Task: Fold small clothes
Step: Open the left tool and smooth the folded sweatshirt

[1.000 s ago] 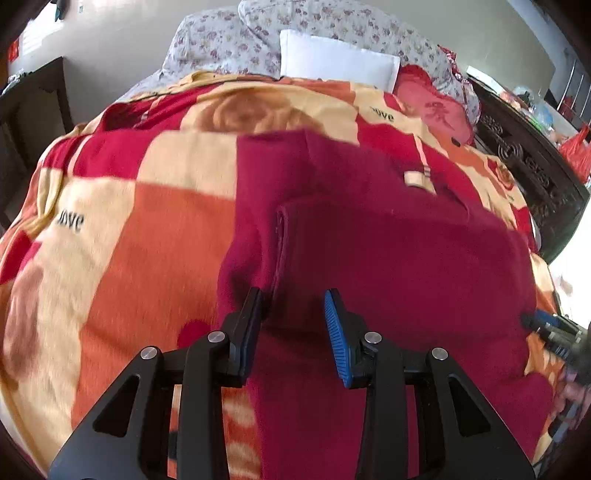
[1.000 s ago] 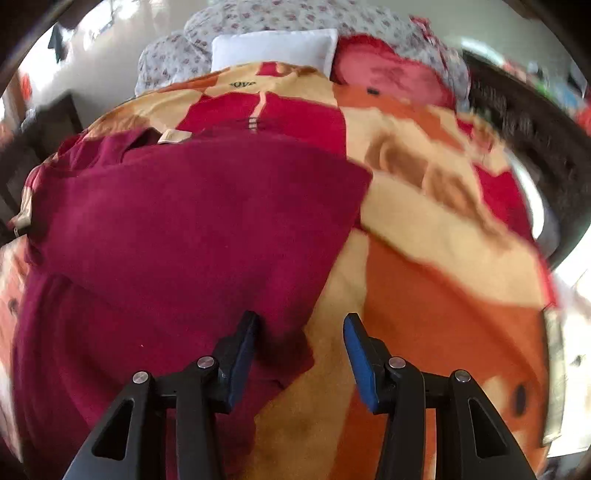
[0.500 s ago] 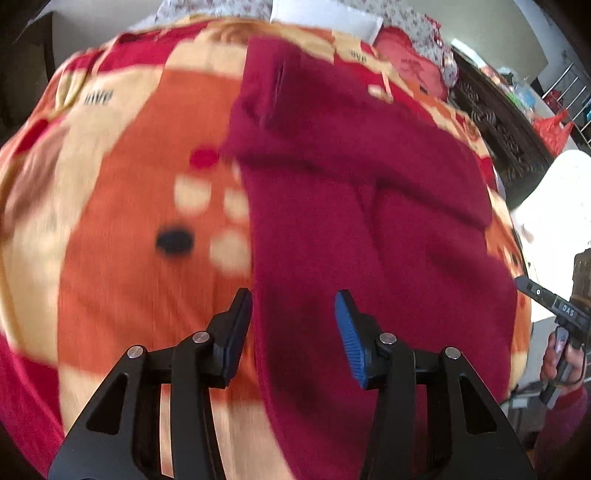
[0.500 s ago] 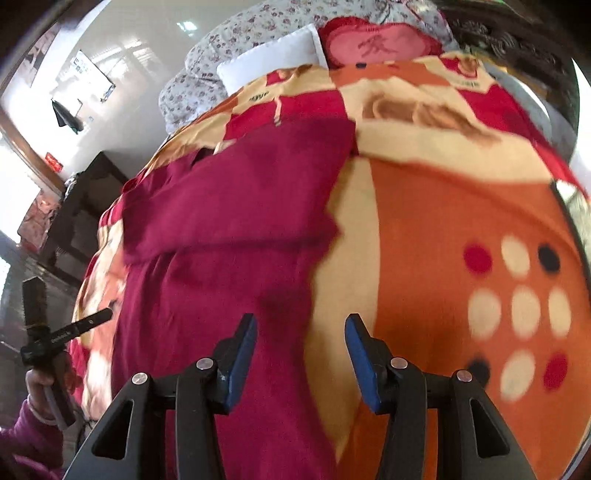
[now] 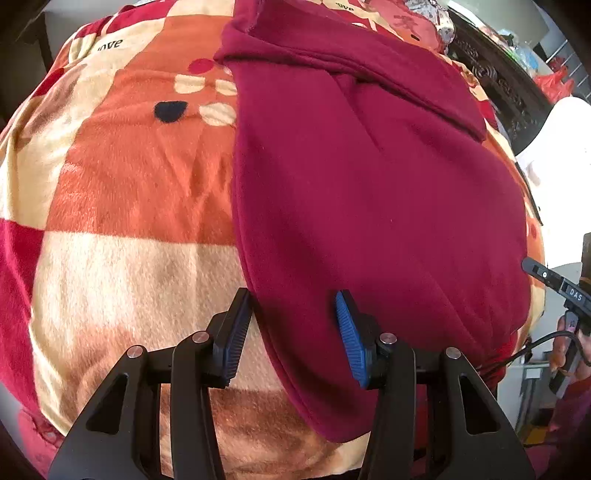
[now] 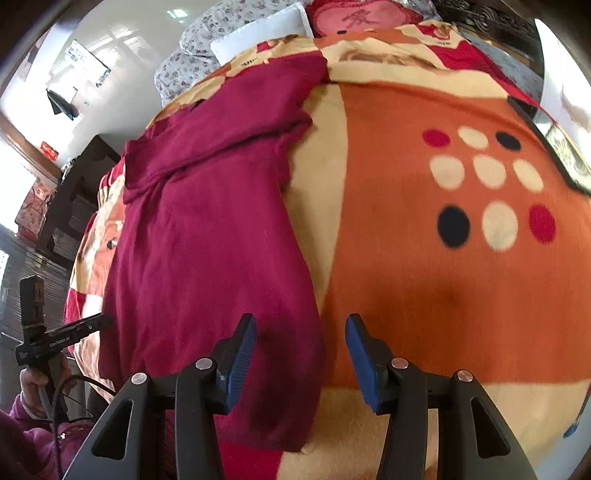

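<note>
Maroon garment (image 5: 369, 192) is lying spread on the blanket (image 5: 122, 177), a fleecy cover patterned in orange, cream and red blocks with dots. In the left wrist view the garment is filling the centre and right of the frame, its folded-over upper part crossing the top as a diagonal band, and its lower hem is reaching down to the bottom centre. The left gripper (image 5: 291, 332) is standing at the bottom centre with its jaws parted; the left edge of the cloth is running between the two blue-padded fingers (image 5: 349, 339), and the pads are not pressing on it. At the right edge of that frame the other handheld tool is showing, gripped by a hand (image 5: 572, 343).

In the right wrist view the garment (image 6: 207, 236) is occupying the left and centre, narrowing toward the upper middle, where pillows (image 6: 258, 33) are resting at the head of the bed. The right gripper (image 6: 301, 356) is sitting at the bottom centre, jaws apart, with the garment's right edge and lower corner lying between its fingers (image 6: 360, 363), not clamped. Its left finger is over the cloth and its right finger is over bare orange blanket. At the lower left, a hand in a purple sleeve (image 6: 33, 428) is holding the other tool.
</note>
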Demonstrator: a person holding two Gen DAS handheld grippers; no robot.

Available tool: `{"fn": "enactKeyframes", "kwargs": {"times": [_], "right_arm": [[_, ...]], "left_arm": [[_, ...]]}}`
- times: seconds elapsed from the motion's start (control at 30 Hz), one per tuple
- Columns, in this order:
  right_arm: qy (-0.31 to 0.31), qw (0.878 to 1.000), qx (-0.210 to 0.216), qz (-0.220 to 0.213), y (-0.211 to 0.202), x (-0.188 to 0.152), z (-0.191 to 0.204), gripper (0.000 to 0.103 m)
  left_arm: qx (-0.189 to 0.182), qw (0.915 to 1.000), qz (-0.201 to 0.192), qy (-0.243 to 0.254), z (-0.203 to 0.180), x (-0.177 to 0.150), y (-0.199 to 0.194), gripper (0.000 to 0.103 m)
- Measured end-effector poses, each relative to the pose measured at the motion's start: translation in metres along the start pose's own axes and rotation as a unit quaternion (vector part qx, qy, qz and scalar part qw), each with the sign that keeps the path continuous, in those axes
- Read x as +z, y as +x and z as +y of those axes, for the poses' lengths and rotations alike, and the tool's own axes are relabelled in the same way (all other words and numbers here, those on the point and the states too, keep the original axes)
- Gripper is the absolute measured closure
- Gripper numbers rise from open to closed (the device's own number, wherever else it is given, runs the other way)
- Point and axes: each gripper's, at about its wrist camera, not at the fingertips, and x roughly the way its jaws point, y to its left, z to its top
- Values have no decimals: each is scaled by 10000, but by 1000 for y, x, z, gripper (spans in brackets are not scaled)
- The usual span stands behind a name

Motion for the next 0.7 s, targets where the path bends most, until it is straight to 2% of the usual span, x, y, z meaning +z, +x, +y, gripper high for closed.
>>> {"fn": "enactKeyframes", "kwargs": {"times": [0.33, 0.53, 0.6, 0.63, 0.7], "right_arm": [[71, 10000, 14, 59, 7, -4, 2, 54], [86, 9999, -13, 106, 13, -4, 4, 54], [90, 9999, -2, 102, 13, -4, 4, 53], [103, 9999, 4, 108, 14, -4, 3, 53], [119, 9999, 10, 107, 14, -4, 3, 53]], "left_arm": [[67, 10000, 22, -57, -4, -1, 8, 56], [-209, 9992, 256, -234, 3, -7, 5, 51], [-449, 9974, 364, -424, 7, -11, 4, 43], [-559, 9965, 391, -493, 8, -12, 4, 35], [-658, 9955, 398, -556, 8, -14, 4, 32]]}}
